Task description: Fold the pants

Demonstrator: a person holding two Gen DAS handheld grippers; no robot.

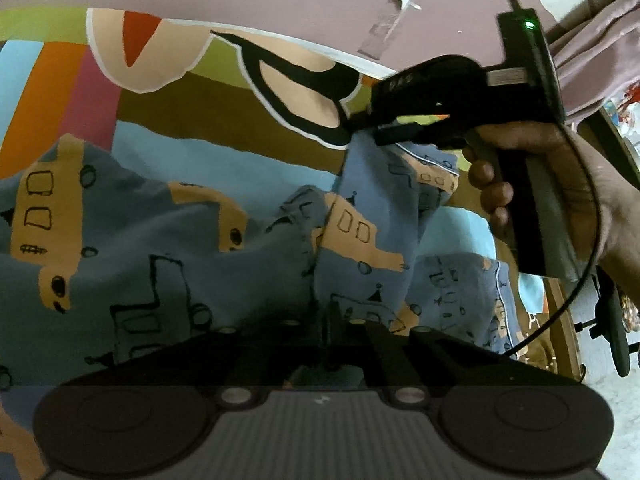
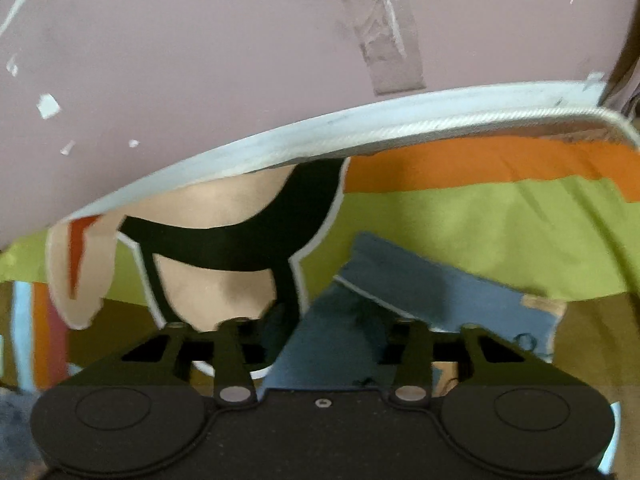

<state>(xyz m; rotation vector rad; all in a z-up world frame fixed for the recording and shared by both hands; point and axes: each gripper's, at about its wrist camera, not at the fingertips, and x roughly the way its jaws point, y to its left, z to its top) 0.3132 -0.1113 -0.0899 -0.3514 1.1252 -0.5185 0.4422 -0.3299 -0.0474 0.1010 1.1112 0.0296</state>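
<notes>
Left wrist view shows the pants (image 1: pixel 168 248) rumpled across the patterned bedsheet (image 1: pixel 56 80). Your right gripper (image 1: pixel 362 130) pinches a leg hem and lifts it off the bed, probably to carry it over for a fold. Your left gripper (image 1: pixel 332 320) has its fingers pressed together low in the blue cloth, seemingly on a bunched fold. Nothing else lies on the sheet; the pink wall (image 2: pixel 200 60) rises just behind the bed's white edge (image 2: pixel 400 120).
</notes>
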